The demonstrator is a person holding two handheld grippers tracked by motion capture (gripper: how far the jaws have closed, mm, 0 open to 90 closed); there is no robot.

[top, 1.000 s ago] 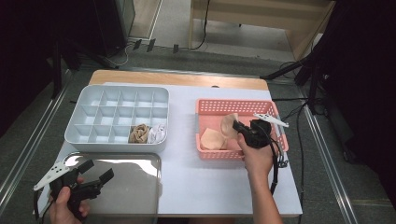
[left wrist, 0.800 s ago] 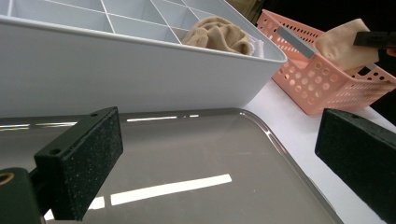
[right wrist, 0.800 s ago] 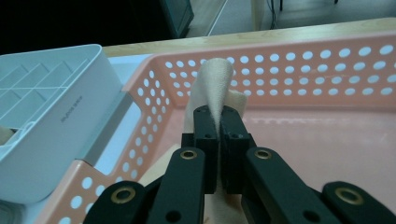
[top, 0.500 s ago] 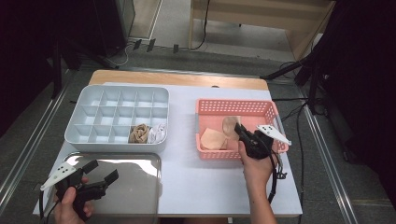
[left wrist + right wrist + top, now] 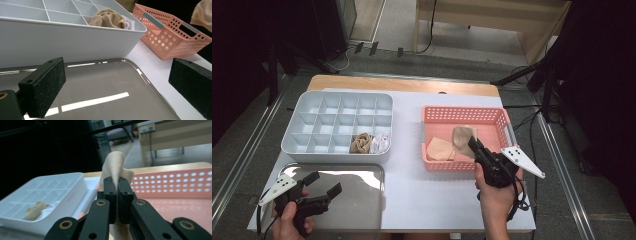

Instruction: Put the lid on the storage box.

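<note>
Two tongs: right tongs [image 5: 473,145] clenched on beige sock [image 5: 462,136] above pink basket [image 5: 462,114]; left tongs [image 5: 323,184] released over metal tray [image 5: 357,205].

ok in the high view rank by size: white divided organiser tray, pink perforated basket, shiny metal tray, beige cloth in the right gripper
1. White divided organiser tray
2. Shiny metal tray, looks close to the organiser; nearer the camera, so unsure
3. Pink perforated basket
4. Beige cloth in the right gripper
</note>
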